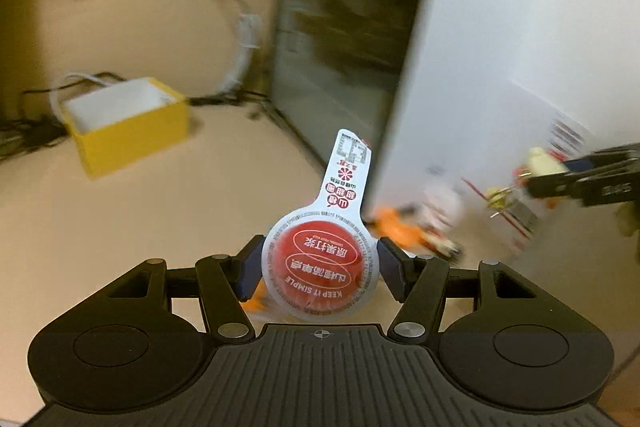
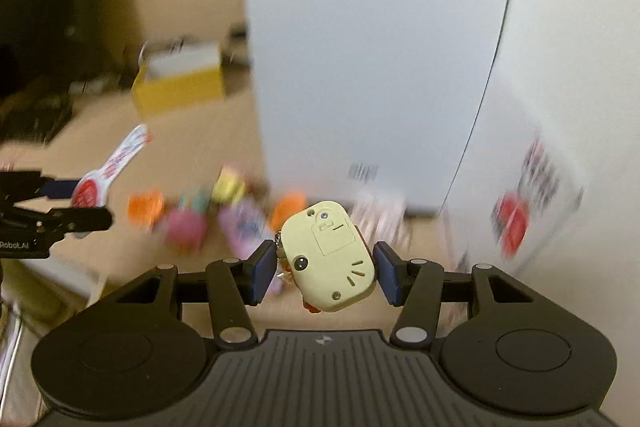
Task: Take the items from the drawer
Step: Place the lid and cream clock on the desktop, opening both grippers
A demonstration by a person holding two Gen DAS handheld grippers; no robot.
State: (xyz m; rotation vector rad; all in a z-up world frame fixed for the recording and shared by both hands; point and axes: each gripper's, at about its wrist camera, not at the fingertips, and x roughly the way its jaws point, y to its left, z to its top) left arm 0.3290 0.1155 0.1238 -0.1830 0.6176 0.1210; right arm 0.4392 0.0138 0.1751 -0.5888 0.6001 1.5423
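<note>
We see the left gripper [image 1: 319,269]: black linkages, silver pivot screws, blue pads. The right gripper [image 2: 326,269] matches it, with a ribbed black base.

Left gripper [image 1: 320,273] and right gripper [image 2: 326,271] clamped (both angled downward).

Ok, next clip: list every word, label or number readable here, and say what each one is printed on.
"KEEP IT SIMPLE": on the red-and-white foil lid of the round snack cup clamped in the left gripper; it reads upside down.
Chinese characters on that lid and its tab: legible, not transcribed here.
"Robot.AI": on the left gripper's black body, right wrist view.
Small rim print, tab code: too small.
Big white box labels, barcode: blurred.
Cream plastic toy in the right gripper: none.
</note>
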